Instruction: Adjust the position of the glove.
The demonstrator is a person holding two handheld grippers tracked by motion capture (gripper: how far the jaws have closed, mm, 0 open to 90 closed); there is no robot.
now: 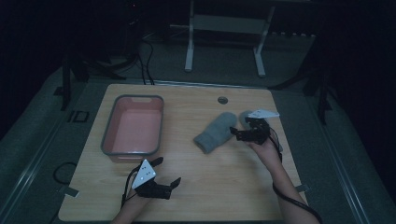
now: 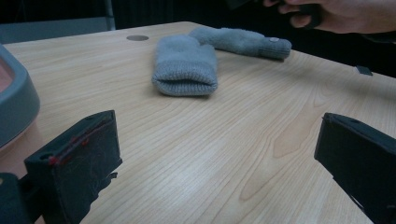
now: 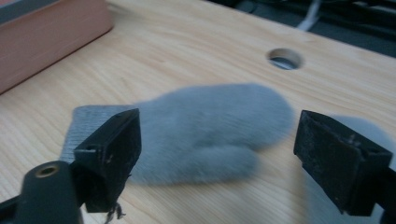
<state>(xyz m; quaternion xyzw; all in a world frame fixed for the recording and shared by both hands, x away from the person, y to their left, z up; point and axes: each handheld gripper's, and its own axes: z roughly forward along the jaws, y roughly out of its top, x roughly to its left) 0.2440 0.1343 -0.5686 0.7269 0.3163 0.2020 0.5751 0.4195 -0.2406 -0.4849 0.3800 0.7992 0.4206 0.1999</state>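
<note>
The grey knit mitten (image 1: 215,132) lies flat on the table (image 1: 224,182) at about 2 o'clock from its centre, soft, light and floppy; I judge its ribbed cuff the firmest hold. The right tongs (image 1: 246,129) hover wide open over it, touching nothing. The left tongs (image 1: 166,171), at 7 o'clock, gape empty.

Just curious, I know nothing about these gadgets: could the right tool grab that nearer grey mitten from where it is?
Probably yes. The right tool hangs open just over the mitten, with nothing between them on the table.
</note>
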